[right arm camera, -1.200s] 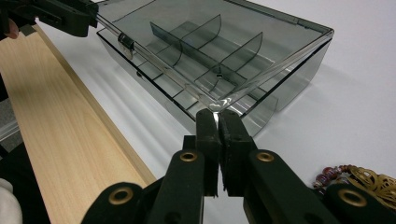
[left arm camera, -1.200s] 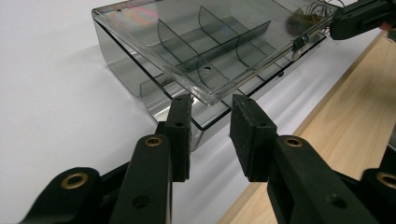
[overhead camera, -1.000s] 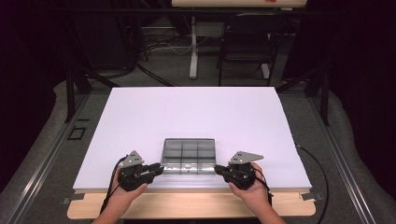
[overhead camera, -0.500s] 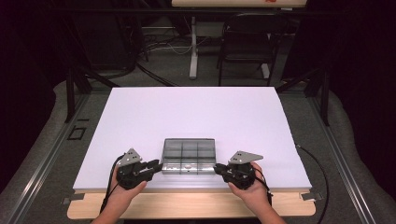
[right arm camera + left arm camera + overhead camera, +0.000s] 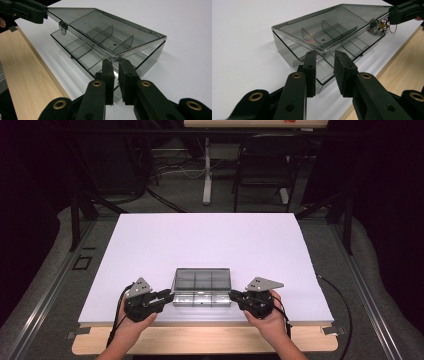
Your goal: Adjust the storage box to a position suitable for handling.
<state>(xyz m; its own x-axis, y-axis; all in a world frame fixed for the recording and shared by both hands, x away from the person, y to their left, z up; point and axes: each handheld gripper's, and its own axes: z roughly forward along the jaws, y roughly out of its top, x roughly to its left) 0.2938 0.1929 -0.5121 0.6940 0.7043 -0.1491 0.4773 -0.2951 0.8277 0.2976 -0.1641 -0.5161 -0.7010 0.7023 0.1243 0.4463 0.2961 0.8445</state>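
Note:
A smoky clear compartment box (image 5: 202, 281) lies near the table's front edge, its lid (image 5: 329, 27) tilted up at the front over the divided base (image 5: 82, 56). My left gripper (image 5: 170, 296) reaches in from the left. Its fingertips (image 5: 312, 56) pinch the lid's front left corner, with a gap below it. My right gripper (image 5: 232, 295) comes from the right. Its jaws have just been closing, and their narrow gap holds the lid's other front corner (image 5: 115, 58). A small latch (image 5: 62, 26) hangs from the lid's front edge.
The white table top (image 5: 210, 240) stretches away behind the box. A bare wooden strip (image 5: 200, 337) runs along the front edge under my hands. A chair (image 5: 260, 170) and stand legs are on the floor beyond the table.

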